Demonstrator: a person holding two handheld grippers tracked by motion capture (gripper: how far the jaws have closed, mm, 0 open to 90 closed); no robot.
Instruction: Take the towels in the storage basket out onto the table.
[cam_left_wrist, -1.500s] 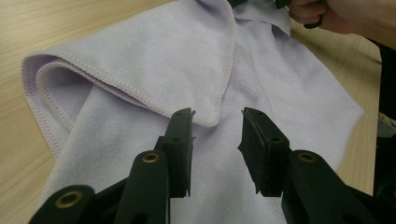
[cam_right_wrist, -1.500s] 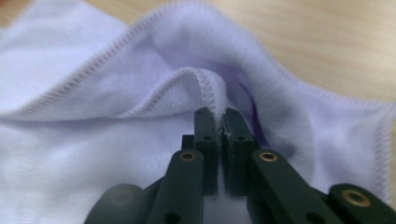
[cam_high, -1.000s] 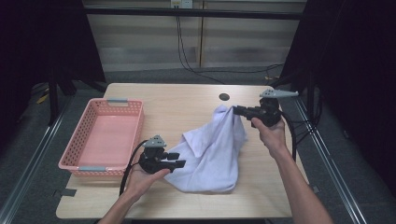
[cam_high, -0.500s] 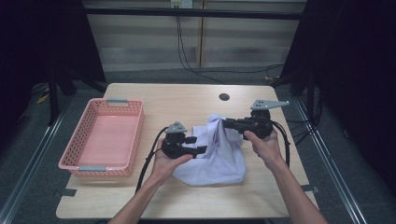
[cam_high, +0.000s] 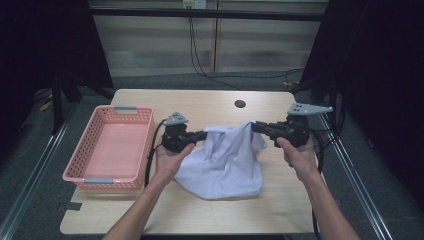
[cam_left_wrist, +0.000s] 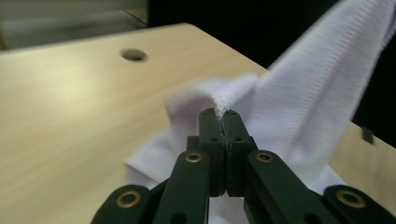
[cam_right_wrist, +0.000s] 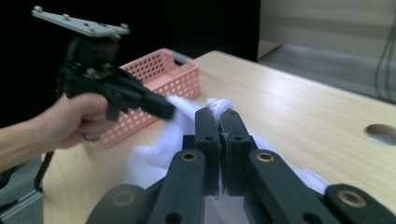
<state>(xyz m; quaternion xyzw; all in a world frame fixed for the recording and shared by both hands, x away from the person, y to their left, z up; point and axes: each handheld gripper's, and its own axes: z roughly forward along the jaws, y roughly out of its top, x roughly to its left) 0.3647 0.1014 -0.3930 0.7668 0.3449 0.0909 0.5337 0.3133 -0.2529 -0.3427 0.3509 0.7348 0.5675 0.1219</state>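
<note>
Basket (cam_high: 111, 150) on worktop (cam_high: 210, 102) at left; cloth (cam_high: 225, 162) at centre, right of basket, between left hand-held gripper (cam_high: 202, 135) and right hand-held gripper (cam_high: 255, 126)

Ribbed white knit cloth (cam_left_wrist: 299, 88) is clamped in matt black plastic jaws; beyond them, matt wood-grain table (cam_left_wrist: 70, 107), perforated pink plastic basket (cam_right_wrist: 161, 77).

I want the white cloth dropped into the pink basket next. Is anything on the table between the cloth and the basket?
Nothing visible. The white cloth hangs from both claws, left claw and right claw, with bare table up to the pink basket.
</note>
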